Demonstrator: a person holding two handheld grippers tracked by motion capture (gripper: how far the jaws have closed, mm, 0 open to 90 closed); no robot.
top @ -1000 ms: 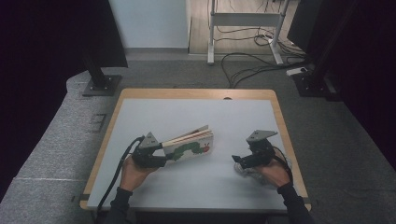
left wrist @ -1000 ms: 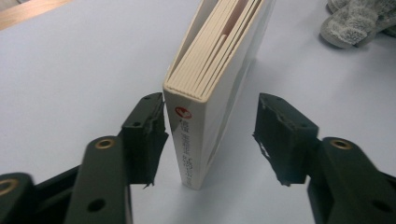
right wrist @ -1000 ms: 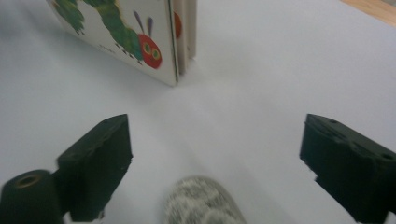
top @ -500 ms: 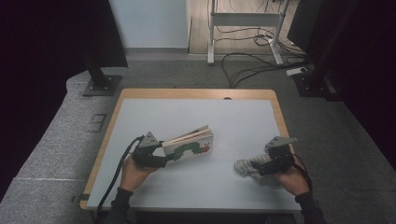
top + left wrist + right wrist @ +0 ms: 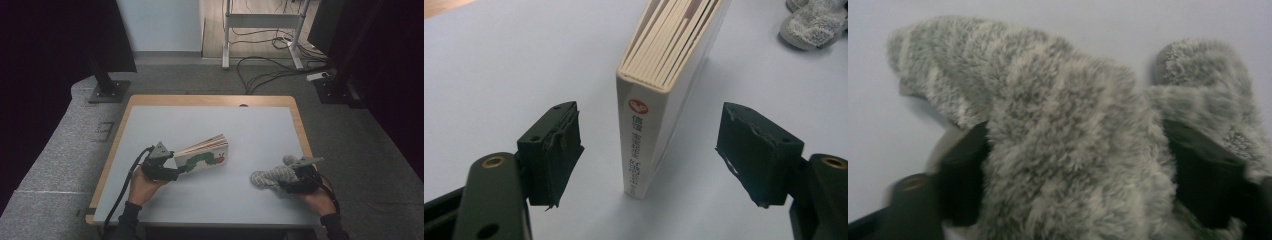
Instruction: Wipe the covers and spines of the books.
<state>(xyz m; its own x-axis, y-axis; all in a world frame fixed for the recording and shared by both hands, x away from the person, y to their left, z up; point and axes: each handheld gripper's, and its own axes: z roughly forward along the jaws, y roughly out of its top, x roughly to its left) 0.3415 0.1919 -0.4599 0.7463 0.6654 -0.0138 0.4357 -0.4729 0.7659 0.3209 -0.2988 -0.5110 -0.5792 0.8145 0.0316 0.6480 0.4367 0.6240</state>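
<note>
The fuzzy grey sock [image 5: 272,177] lies at the desk's [image 5: 210,125] right front, bunched between the right hand-held gripper's [image 5: 295,182] just-closing jaws, pads pressing its pile. The board book [image 5: 202,157] stands free between the released left hand-held gripper's [image 5: 649,165] just-opened jaws.

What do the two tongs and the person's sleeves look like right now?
Both tongs, left and right, are black, each topped by a grey three-cornered plate. A black cable trails from each. The jaws carry worn black pads with frayed edges and brass-coloured pivot rings. The sleeves are dark.
</note>
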